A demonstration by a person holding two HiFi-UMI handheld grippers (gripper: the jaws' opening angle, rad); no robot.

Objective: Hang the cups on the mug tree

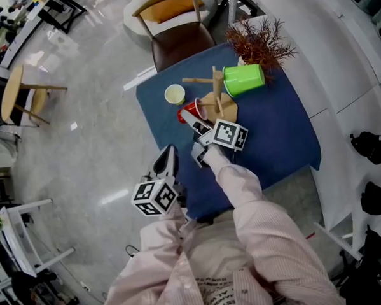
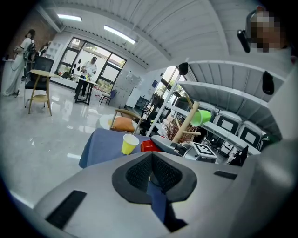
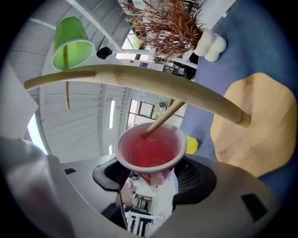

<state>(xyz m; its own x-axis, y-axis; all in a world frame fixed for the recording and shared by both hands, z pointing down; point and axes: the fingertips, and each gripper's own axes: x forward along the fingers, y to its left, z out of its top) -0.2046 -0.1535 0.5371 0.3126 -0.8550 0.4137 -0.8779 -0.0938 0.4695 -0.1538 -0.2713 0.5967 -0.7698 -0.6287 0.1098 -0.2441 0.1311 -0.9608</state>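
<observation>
Overhead, the head view shows a table under a blue cloth (image 1: 272, 138), with the wooden mug tree (image 1: 218, 96) near its far side and a green cup (image 1: 244, 79) already hung on one peg, beside a dried plant (image 1: 258, 43). A yellow cup (image 1: 175, 94) stands upright on the cloth left of the tree. The right gripper (image 1: 190, 119) reaches to the foot of the tree with the red cup (image 1: 186, 110) at its tip, while the left gripper (image 1: 167, 159) hangs at the near edge of the table, well apart from the cups. From the left gripper view, the left gripper (image 2: 151, 160) has its pads pressed together with nothing between them. Beyond it stand the yellow cup (image 2: 130, 143), the red cup (image 2: 148, 145) just beside it, and the tree's pole (image 2: 186, 123) bearing the green cup (image 2: 201, 117). From the right gripper view, the right gripper (image 3: 153, 175) pinches the red cup (image 3: 151, 151) by its lower body, mouth turned away from the jaws. A slim peg (image 3: 163, 118) of the mug tree (image 3: 139, 82) runs into the cup's mouth, and the tree's base (image 3: 253, 125) lies on the cloth at the right. The green cup (image 3: 72, 42) hangs on another peg at the upper left.
</observation>
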